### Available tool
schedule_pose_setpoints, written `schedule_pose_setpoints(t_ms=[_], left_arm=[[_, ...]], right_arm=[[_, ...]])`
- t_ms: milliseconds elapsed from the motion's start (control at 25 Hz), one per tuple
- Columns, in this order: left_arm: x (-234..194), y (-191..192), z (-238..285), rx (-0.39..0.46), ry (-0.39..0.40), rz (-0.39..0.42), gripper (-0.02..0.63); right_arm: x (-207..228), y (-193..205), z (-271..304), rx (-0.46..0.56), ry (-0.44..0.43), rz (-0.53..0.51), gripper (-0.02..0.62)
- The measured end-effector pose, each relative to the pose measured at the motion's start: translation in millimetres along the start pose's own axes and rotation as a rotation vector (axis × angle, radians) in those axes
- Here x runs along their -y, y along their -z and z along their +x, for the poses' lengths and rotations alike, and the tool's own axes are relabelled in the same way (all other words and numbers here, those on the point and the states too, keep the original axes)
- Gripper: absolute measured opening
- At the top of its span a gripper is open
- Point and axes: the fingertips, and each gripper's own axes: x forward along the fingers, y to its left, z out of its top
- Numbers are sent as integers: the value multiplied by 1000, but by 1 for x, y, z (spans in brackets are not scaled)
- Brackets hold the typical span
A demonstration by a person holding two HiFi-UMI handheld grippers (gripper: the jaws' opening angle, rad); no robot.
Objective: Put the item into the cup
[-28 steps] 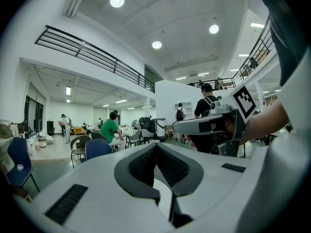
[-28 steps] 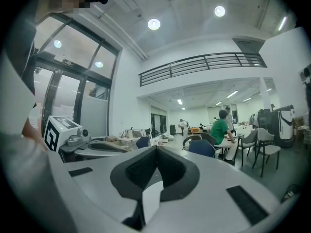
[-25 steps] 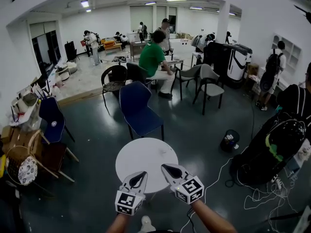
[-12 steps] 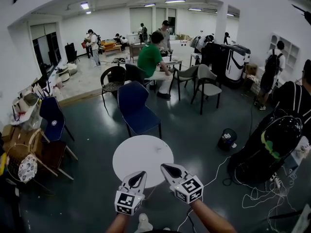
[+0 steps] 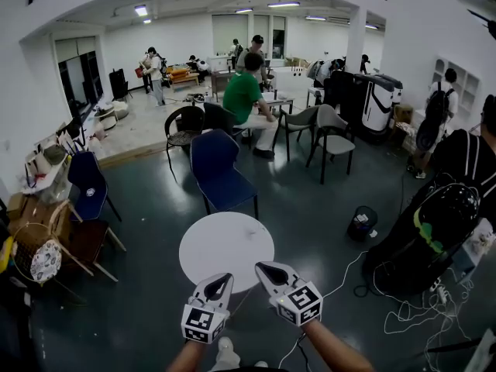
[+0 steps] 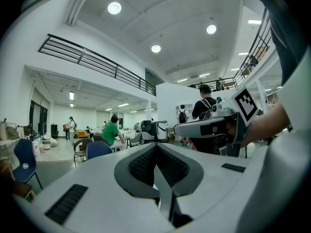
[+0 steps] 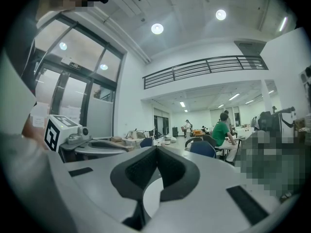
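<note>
In the head view we hold the left gripper [image 5: 223, 279] and the right gripper [image 5: 264, 269] side by side at the bottom of the picture. Their tips lie over the near rim of a round white table [image 5: 225, 237]. Both point away from us toward a blue chair [image 5: 218, 165] just past the table. Beyond it a person in a green shirt [image 5: 242, 93] sits with their back to us. A small black bin [image 5: 363, 223] stands on the dark floor to the right, near a large black bag [image 5: 438, 227]. We cannot find the item or the cup in any view.

In the left gripper view the left gripper [image 6: 156, 146] has its dark pads pressed together, with nothing between them. The right gripper [image 6: 194, 128] juts in from the right.

In the right gripper view the right gripper [image 7: 156, 149] is likewise clenched at the tips and holds nothing. The left gripper [image 7: 104, 144] shows at the left.
</note>
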Motion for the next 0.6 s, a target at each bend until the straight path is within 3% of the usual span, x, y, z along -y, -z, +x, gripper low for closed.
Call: schedule_pose_setpoints(t_ms=[600], left_arm=[[19,0,-28,-12,-65,14,17]], right_arm=[[-6,3,-35,9,-21,-14,20]])
